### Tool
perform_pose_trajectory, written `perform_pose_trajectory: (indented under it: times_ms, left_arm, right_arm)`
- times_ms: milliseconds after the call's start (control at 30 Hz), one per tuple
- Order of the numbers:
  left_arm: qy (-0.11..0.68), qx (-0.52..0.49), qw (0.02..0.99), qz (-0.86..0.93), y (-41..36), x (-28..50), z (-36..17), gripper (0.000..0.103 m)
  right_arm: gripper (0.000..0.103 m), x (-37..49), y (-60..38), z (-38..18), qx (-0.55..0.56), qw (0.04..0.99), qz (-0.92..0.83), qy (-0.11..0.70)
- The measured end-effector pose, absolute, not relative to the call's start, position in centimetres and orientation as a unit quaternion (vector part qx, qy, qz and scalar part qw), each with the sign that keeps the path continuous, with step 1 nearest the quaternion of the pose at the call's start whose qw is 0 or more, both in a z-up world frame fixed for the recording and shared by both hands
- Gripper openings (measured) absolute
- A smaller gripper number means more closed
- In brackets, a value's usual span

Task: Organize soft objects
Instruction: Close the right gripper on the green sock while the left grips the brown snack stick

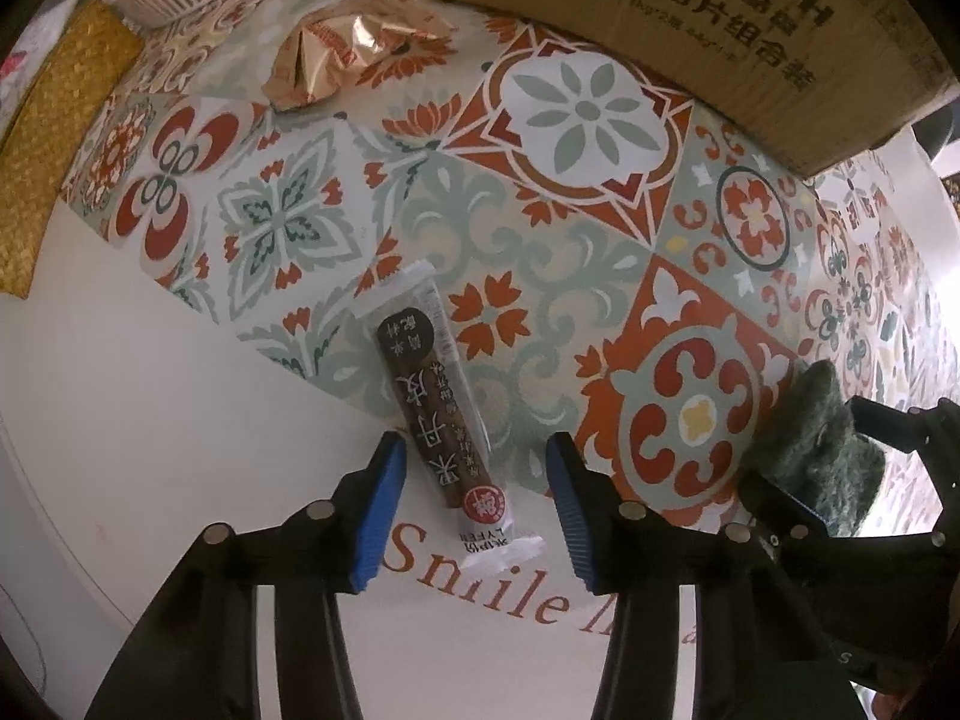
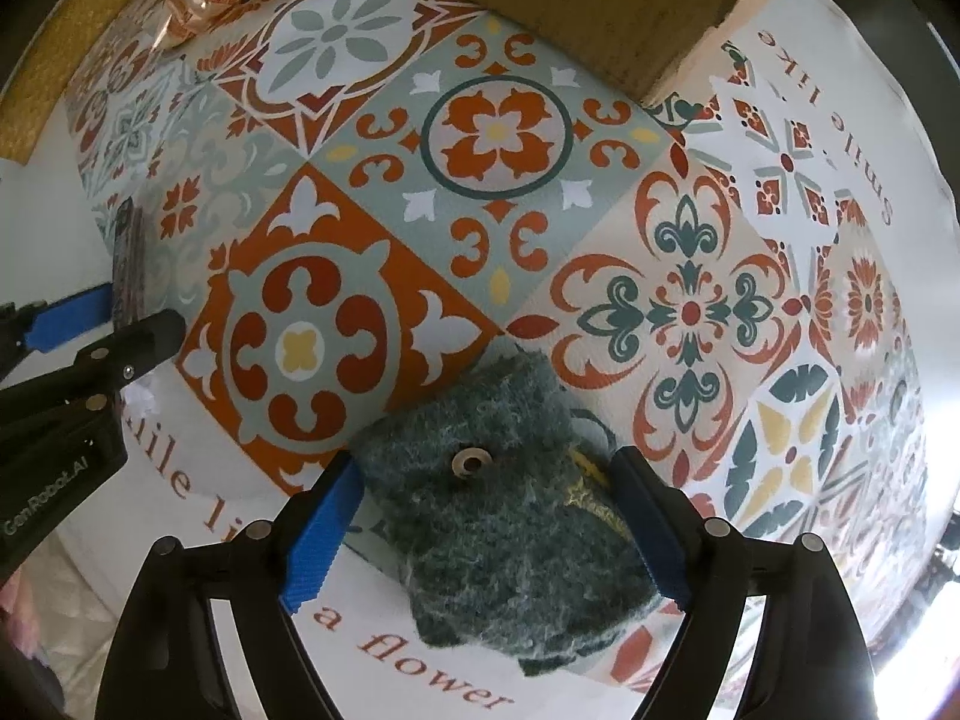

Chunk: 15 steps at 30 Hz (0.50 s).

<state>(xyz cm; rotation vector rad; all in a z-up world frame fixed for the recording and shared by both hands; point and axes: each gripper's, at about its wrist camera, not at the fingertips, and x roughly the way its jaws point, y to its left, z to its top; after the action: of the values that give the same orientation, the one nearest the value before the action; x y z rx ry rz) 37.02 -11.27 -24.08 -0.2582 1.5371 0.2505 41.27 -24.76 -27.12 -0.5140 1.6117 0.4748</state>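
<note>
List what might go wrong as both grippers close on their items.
1. The left gripper sits off-centre: the snack bar lies near one pad and could slide out.
2. The right gripper straddles the green felt pouch; soft felt may buckle and slip.
3. The grippers work close together and could collide.

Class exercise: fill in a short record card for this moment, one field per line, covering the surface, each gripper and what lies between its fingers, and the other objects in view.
surface: patterned tablecloth
left hand-held gripper: open, pointing down, fingers either side of the snack bar
snack bar: long brown wrapped bar, lying flat, not pinched
right hand-held gripper: open, straddling the felt pouch
felt pouch: dark green, fuzzy, round snap on top, flat on cloth
cardboard box: at far edge
crinkled snack packet: beyond the bar
woven mat: left edge
</note>
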Motion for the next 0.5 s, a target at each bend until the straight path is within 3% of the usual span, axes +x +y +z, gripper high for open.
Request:
perform_pose_trajectory:
  times_ms: [100, 167, 233, 300, 500]
  left_arm:
    - [0.688, -0.107, 0.710, 0.108, -11.5, 36.9, -24.3, 0.039]
    - [0.685, -0.099, 0.715, 0.099, -11.9, 37.1, -24.4, 0.027]
    - [0.685, -0.091, 0.717, 0.089, -12.1, 37.9, -24.5, 0.027]
    - [0.683, -0.086, 0.721, 0.074, -12.0, 38.2, -24.5, 0.026]
    - [0.674, -0.056, 0.737, 0.008, -11.6, 37.8, -24.0, 0.024]
  right_arm:
    - [0.085, 41.3, -25.0, -27.6, -0.218, 0.648, 0.200, 0.702]
    - [0.084, 41.2, -25.3, -27.8, -0.206, 0.655, 0.188, 0.702]
    - [0.081, 40.9, -25.5, -27.5, -0.199, 0.663, 0.182, 0.698]
    - [0.076, 40.5, -25.7, -27.2, -0.192, 0.672, 0.174, 0.694]
    - [0.046, 39.1, -25.9, -25.5, -0.151, 0.697, 0.163, 0.682]
